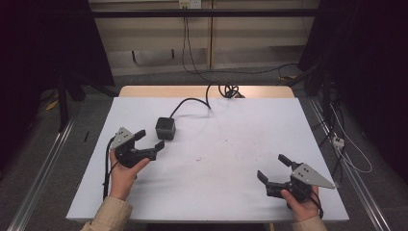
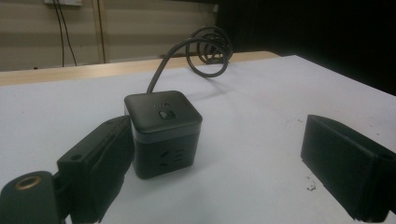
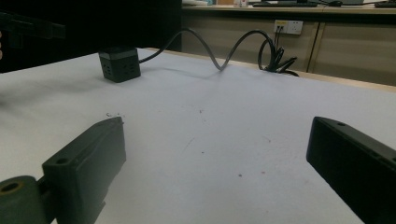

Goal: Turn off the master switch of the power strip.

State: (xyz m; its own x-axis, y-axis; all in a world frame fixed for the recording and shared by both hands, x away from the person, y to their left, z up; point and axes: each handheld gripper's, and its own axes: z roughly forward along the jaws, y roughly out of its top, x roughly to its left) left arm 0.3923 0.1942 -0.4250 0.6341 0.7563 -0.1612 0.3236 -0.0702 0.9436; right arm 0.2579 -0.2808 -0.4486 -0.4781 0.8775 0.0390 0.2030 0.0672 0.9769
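High view looks down on a white table (image 1: pixel 216 168) where a dark cube-shaped power strip (image 1: pixel 165 128) sits left of centre, nearer the far edge than the near one, with its black cable (image 1: pixel 192 102) running off toward the far edge and ending in a loose coil (image 1: pixel 230 90) there. Just beside the cube, on its near-left side, the left gripper (image 1: pixel 150 139) rests in a hand near the left edge; its jaws stand wide apart and grip nothing, their tips pointing toward the cube's near side without touching it as far as this view tells. From the left gripper view the cube (image 2: pixel 163 133) stands upright between the jaws but close against the left one, its top button and a front socket visible, well apart from the right jaw. Toward the near right corner, the right gripper (image 1: pixel 273 167) is held in the other hand, jaws also spread wide and empty, aimed across the table. Seen in the right gripper view, the cube (image 3: pixel 119 64) lies well away at the far left, with bare, lightly speckled tabletop between it and the jaws.
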